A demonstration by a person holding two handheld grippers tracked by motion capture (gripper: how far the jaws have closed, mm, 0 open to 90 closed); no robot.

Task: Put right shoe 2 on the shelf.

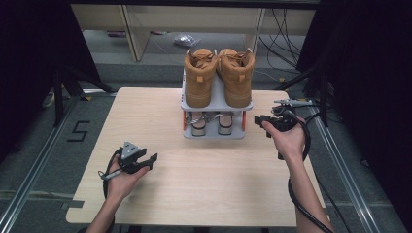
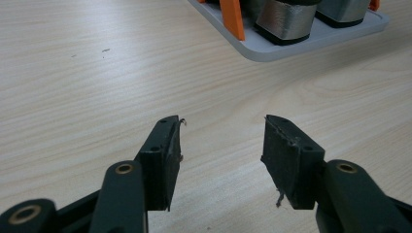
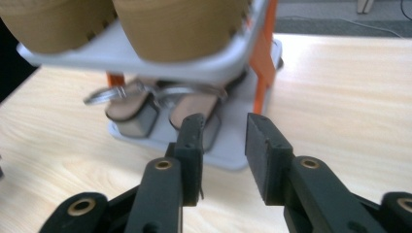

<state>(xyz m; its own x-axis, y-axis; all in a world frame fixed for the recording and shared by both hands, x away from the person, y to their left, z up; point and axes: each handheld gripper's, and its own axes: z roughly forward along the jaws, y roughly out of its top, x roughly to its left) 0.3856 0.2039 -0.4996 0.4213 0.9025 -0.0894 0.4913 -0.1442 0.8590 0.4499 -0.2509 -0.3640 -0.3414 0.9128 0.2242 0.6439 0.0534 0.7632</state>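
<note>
A grey two-shelf shoe rack (image 1: 214, 136) with orange posts stands at the table's far middle. Two tan boots (image 1: 199, 77) sit side by side on its top shelf. A pair of silver-heeled sandals (image 1: 198, 124) rests on the bottom shelf. My left gripper (image 1: 150, 161) hovers low over the table's front left, open, with bare wood between its jaws (image 2: 222, 127). My right gripper (image 1: 260, 124) is just right of the rack, pointing at its lower shelf. Its jaws (image 3: 224, 124) stand a small gap apart with nothing between them. The sandals (image 3: 131, 109) lie just beyond.
The wooden table (image 1: 194, 184) has free room in front of the rack. Beyond its far edge are white cabinet legs and cables on the floor (image 1: 282, 29). A black "5" mark (image 1: 77, 131) is on the floor at left, beside a metal rail.
</note>
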